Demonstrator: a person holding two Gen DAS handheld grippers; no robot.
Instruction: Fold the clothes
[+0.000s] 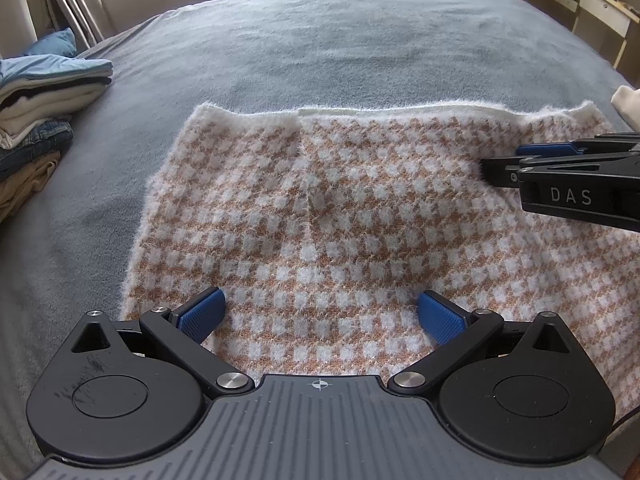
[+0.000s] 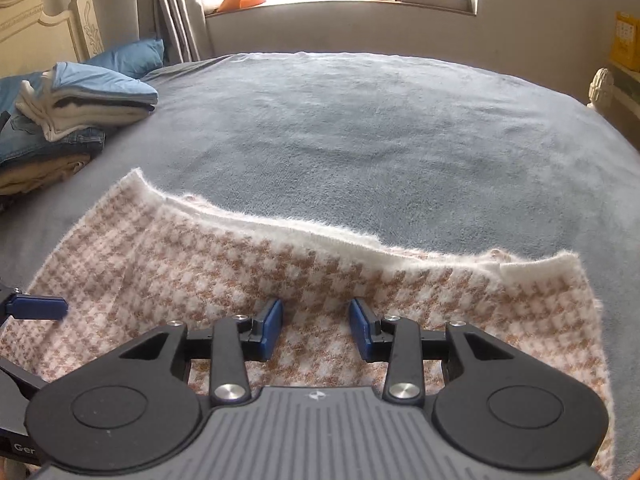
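Observation:
A fluffy tan-and-white houndstooth sweater lies flat on the bed, its white ribbed edge on the far side. My left gripper hovers wide open over the near part of the sweater, with nothing between its blue pads. My right gripper hangs over the sweater's right part, jaws partly apart, with only flat fabric below them. In the left wrist view the right gripper reaches in from the right. One left finger shows in the right wrist view.
The bed has a grey-blue cover. A stack of folded clothes sits at the left, with a blue pillow behind it. A white cloth lies at the right edge.

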